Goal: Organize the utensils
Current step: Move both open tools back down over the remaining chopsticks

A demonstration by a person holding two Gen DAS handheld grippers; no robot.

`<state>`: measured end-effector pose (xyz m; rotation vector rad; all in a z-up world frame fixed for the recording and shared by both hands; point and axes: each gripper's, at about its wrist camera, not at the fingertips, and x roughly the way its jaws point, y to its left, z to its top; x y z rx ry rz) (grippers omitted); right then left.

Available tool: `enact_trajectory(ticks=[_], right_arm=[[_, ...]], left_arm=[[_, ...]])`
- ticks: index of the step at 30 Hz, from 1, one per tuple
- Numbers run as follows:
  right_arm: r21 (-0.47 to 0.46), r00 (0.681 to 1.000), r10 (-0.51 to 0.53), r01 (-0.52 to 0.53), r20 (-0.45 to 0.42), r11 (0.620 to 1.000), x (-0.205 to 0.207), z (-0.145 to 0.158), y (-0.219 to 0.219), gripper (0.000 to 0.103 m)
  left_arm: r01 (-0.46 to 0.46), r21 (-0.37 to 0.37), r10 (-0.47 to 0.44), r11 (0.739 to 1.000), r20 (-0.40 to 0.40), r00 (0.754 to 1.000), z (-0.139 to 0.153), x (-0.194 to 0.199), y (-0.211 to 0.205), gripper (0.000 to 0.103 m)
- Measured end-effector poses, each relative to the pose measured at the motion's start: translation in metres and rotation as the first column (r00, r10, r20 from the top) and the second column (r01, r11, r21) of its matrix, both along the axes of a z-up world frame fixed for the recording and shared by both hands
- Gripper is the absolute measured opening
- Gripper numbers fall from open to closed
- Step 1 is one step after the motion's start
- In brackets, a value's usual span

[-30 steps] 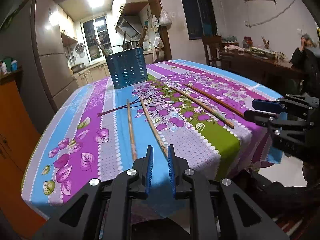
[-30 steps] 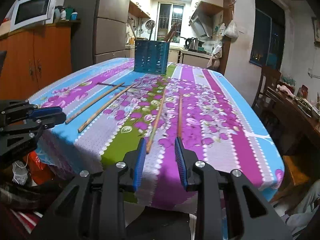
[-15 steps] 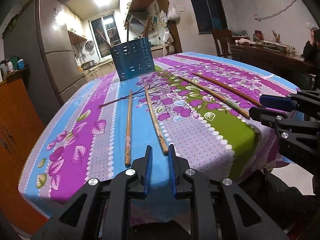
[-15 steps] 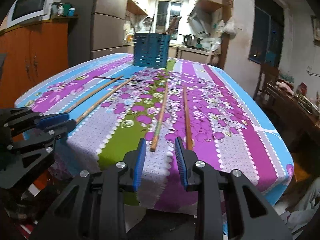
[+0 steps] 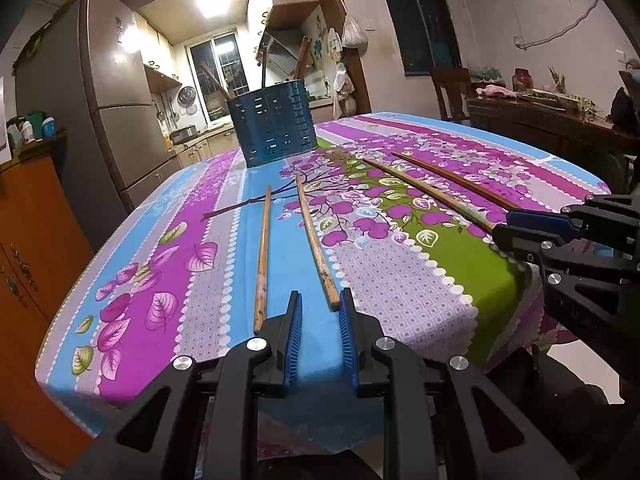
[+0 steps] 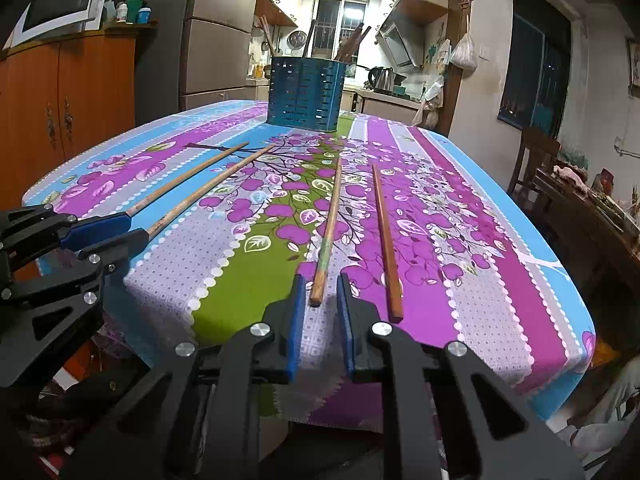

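Several long wooden chopsticks lie on the flowered tablecloth (image 5: pixel 400 288). A blue slotted utensil holder (image 5: pixel 274 122) with sticks in it stands at the far end, also in the right wrist view (image 6: pixel 306 94). My left gripper (image 5: pixel 320 308) is open and empty at the near table edge, just short of the end of one chopstick (image 5: pixel 316 246), with another chopstick (image 5: pixel 262 256) to its left. My right gripper (image 6: pixel 318 290) is open and empty, its tips on either side of the near end of a chopstick (image 6: pixel 326 240). A reddish chopstick (image 6: pixel 386 240) lies to its right.
A fridge (image 5: pixel 108 92) and an orange cabinet (image 5: pixel 24 232) stand left of the table. A wooden side table (image 5: pixel 552 116) and a chair (image 6: pixel 536 160) are on the right. The kitchen lies behind the holder.
Both grippers have moved forward over the table edge toward the chopstick ends. The holder looms larger in both views. Both jaws stay open.
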<state>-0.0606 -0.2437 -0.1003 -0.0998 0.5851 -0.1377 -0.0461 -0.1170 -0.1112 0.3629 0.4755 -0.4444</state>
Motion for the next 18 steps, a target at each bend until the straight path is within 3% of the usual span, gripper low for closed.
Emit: enact_trajectory(ticks=[18], right_arm=[[-0.020, 1.000, -0.013, 0.013, 0.016, 1.000, -0.0007, -0.0020, 0.0041, 0.014]], left_arm=[[0.003, -0.009, -0.003, 1.000, 0.011, 1.000, -0.0005, 0.0070, -0.0051, 0.021]])
